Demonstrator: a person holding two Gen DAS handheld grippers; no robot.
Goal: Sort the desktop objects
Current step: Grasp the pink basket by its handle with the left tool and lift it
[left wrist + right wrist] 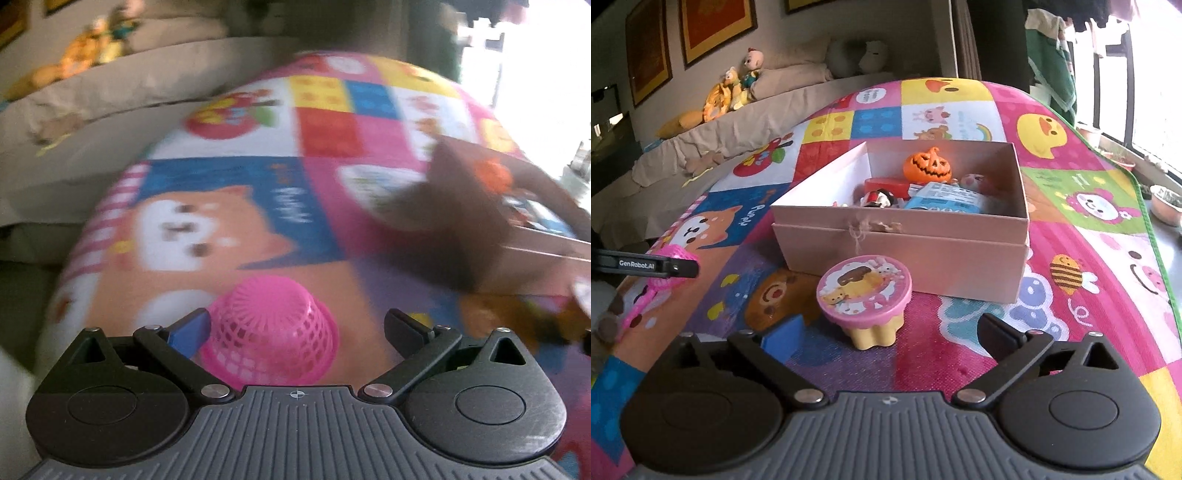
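Left to right: the left gripper [295, 325], jaws spread, straddles an upturned pink basket [271, 330] of open plastic lattice on the soft printed mat [229, 162]; one pad sits just beside its wall, so closing gently and squarely should avoid crushing it. The right gripper [890, 334], jaws spread wide and empty, frames a fluted cup-shaped tin [866, 299] with a glossy pink lid. Behind stands the matte pink cardboard box [901, 247], holding a pumpkin toy [927, 164].
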